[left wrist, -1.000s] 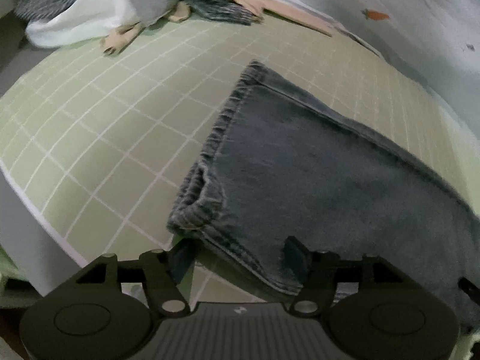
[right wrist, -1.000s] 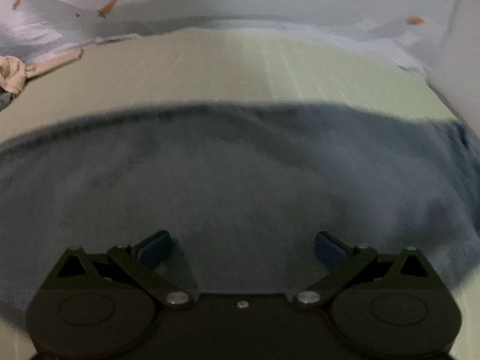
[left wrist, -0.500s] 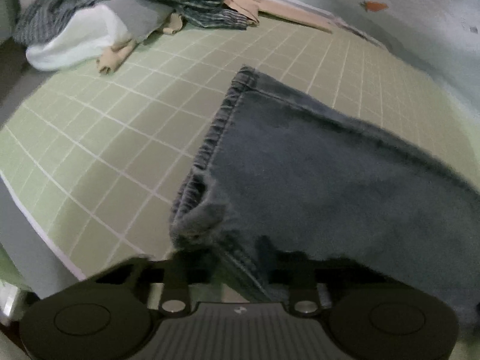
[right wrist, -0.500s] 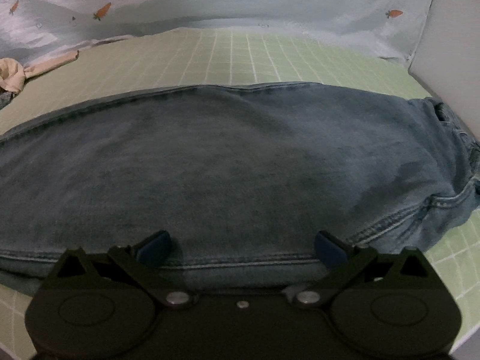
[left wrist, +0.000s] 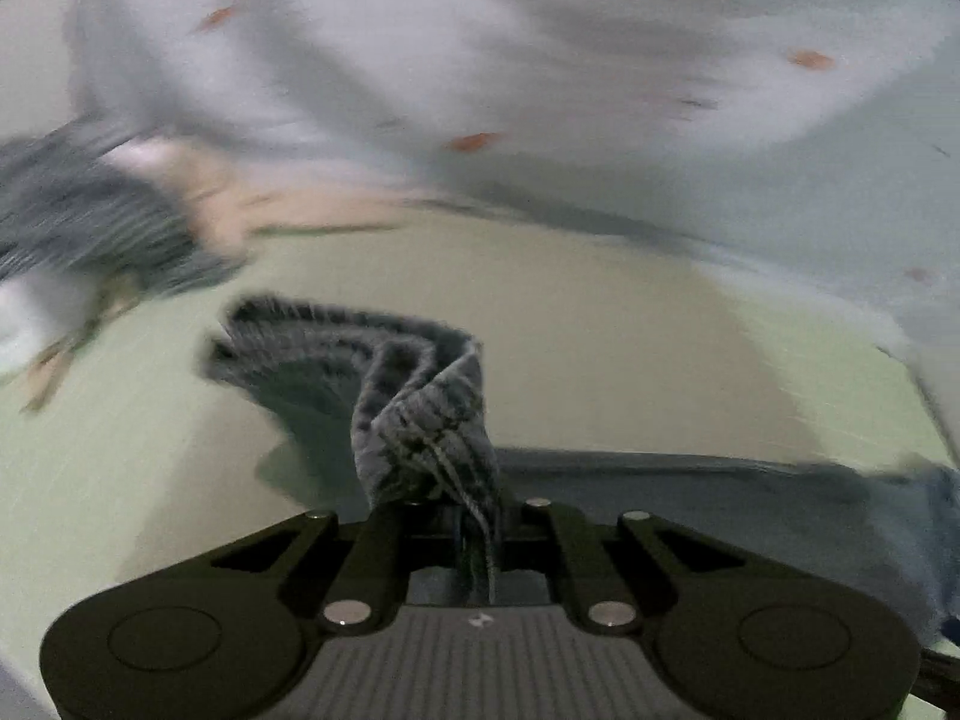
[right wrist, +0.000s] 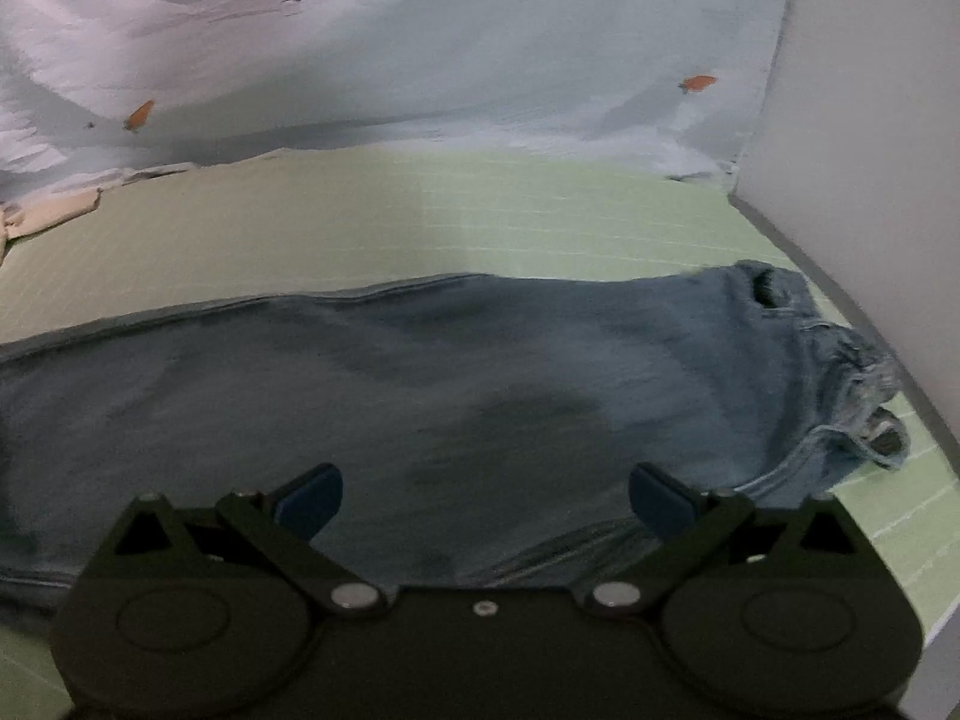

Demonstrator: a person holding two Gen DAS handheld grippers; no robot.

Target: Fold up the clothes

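Note:
A pair of blue jeans (right wrist: 420, 372) lies flat across the green gridded mat (right wrist: 420, 216), waistband (right wrist: 840, 372) to the right. My right gripper (right wrist: 486, 489) hovers open just over the middle of the jeans, its blue pads (right wrist: 312, 492) wide apart and holding nothing. In the blurred left wrist view, my left gripper (left wrist: 447, 504) is shut on the bunched leg hem (left wrist: 420, 420), its jaws still closing tight on the denim. The hem is lifted off the mat and the leg folds back behind it.
A heap of striped and pale clothes (left wrist: 90, 228) lies at the far left of the mat. A beige garment (right wrist: 48, 210) sits at the mat's back edge. A light sheet with carrot prints (right wrist: 480, 48) hangs behind. A white panel (right wrist: 870, 150) bounds the right side.
My left gripper closed on the leg hem, then lifted and swung it off the mat toward the right. My right gripper drew up and back over the jeans, still open.

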